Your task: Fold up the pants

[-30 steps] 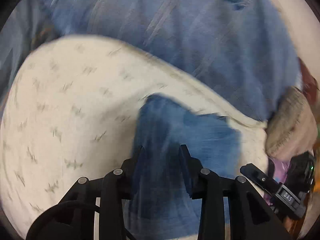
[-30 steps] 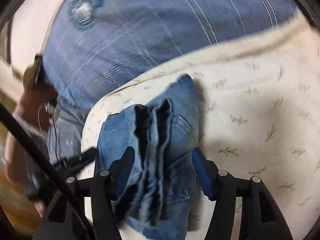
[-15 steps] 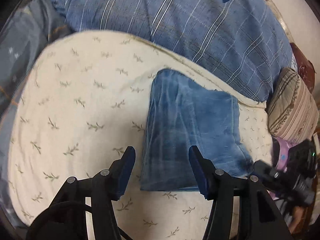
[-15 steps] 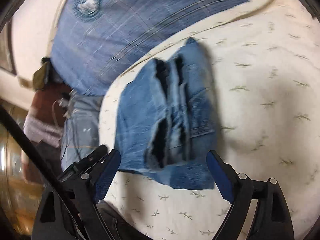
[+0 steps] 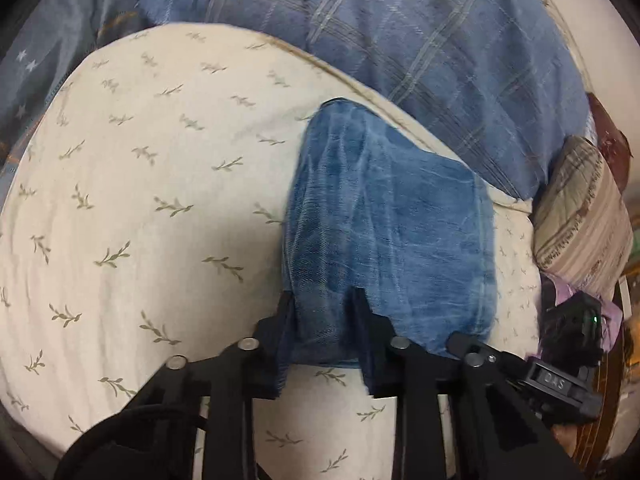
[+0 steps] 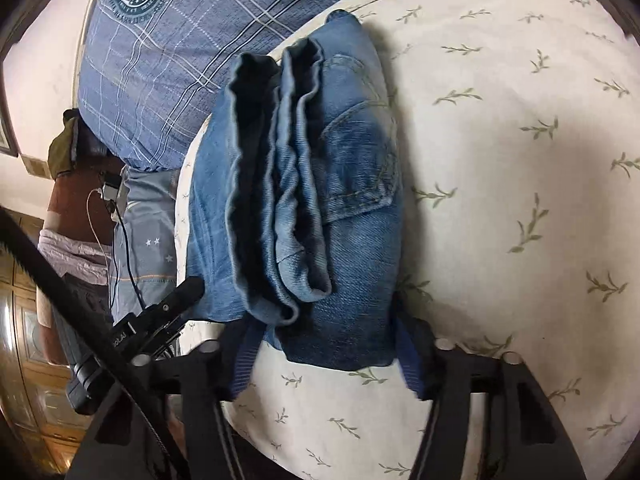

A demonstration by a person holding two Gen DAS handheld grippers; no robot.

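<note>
A pair of blue jeans (image 5: 384, 232) lies folded into a thick bundle on a cream leaf-print bed sheet (image 5: 140, 200). My left gripper (image 5: 322, 312) has its fingers pressed on either side of the bundle's near edge, shut on the denim. In the right wrist view the jeans (image 6: 304, 184) show their stacked folds and a back pocket. My right gripper (image 6: 326, 356) straddles the bundle's near end with its blue-padded fingers wide apart, open.
A blue plaid pillow (image 5: 420, 40) lies behind the jeans, also in the right wrist view (image 6: 168, 60). A striped cushion (image 5: 584, 220) sits at the right. The bed edge, cables and clothes (image 6: 120, 220) are at the left of the right wrist view.
My left gripper has moved in and closed on the near edge of the jeans. My right gripper has moved closer and narrowed around the bundle's end.
</note>
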